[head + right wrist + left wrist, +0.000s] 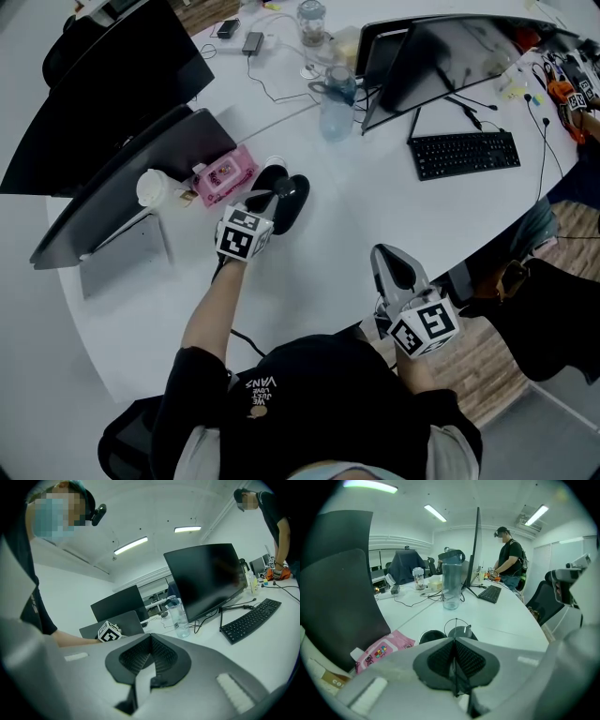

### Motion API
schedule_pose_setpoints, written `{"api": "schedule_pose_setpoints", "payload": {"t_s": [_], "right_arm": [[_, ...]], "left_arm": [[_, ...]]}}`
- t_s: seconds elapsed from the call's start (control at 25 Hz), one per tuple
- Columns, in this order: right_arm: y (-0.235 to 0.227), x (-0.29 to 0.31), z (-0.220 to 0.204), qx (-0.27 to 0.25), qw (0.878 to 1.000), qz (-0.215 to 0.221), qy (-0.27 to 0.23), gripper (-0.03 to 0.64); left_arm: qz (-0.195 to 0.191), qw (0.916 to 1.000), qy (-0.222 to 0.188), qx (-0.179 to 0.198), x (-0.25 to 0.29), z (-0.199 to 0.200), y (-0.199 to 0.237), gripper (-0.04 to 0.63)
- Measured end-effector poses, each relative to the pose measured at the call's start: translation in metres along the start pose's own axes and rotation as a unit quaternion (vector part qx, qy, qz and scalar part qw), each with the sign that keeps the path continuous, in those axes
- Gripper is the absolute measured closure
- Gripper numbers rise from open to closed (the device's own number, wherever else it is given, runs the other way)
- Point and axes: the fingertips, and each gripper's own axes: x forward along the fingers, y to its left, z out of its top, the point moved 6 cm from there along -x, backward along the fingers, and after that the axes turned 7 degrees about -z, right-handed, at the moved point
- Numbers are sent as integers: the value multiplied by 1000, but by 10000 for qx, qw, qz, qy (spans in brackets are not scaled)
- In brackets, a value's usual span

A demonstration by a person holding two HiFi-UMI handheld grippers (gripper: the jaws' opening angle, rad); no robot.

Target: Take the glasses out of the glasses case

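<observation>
The black glasses case (286, 199) lies open on the white table (356, 225), its two dark halves (431, 635) side by side. My left gripper (265, 199) hovers at the case's near end. Its jaws (454, 643) are shut on a thin wire part of the glasses. One round wire rim (456, 626) stands up just past the fingertips, above the case. My right gripper (394, 269) is held off the table's near edge, well right of the case. It (151, 640) is shut with nothing in it.
A pink packet (225, 173) and a paper cup (155, 187) lie left of the case beside a dark monitor (122, 187). A water bottle (336, 103), a keyboard (464, 153) and a second monitor (450, 56) stand further back. Another person (509, 557) stands at the far end.
</observation>
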Motion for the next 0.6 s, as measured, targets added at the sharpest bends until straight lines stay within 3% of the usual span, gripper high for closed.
{"api": "schedule_pose_setpoints", "payload": {"t_s": [0.6], "right_arm": [[12,-4,6,-111,9997,193,-104,617]], "left_arm": [[188,9980,-599,92,-46,19,-13,586]]}}
